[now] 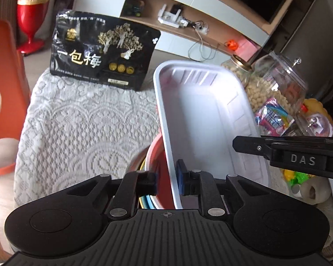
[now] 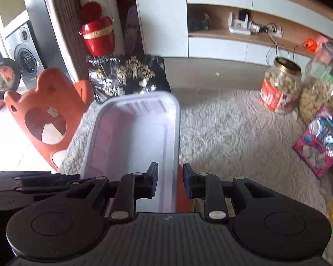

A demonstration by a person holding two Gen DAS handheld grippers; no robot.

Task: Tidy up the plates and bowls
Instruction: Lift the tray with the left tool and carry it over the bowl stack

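Bowls [image 1: 154,177] mostly hidden beneath white tray [image 1: 202,115]; count seemingly unclear.

Matt foam, lace cloth, shiny wrappers

I see a smooth matt white foam-like tray [image 1: 202,110], a rough lace cloth [image 1: 82,128], a glossy crinkled black bag [image 1: 104,51], clear plastic jars [image 1: 275,84], a gold metal-looking lid [image 2: 287,64], and matt black plastic grippers.

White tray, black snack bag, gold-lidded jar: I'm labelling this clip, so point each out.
white tray [image 1: 202,110]: left wrist view, on its inner floor.
black snack bag [image 1: 104,51]: left wrist view, on its printed front.
gold-lidded jar [image 2: 279,88]: right wrist view, on its glass side.
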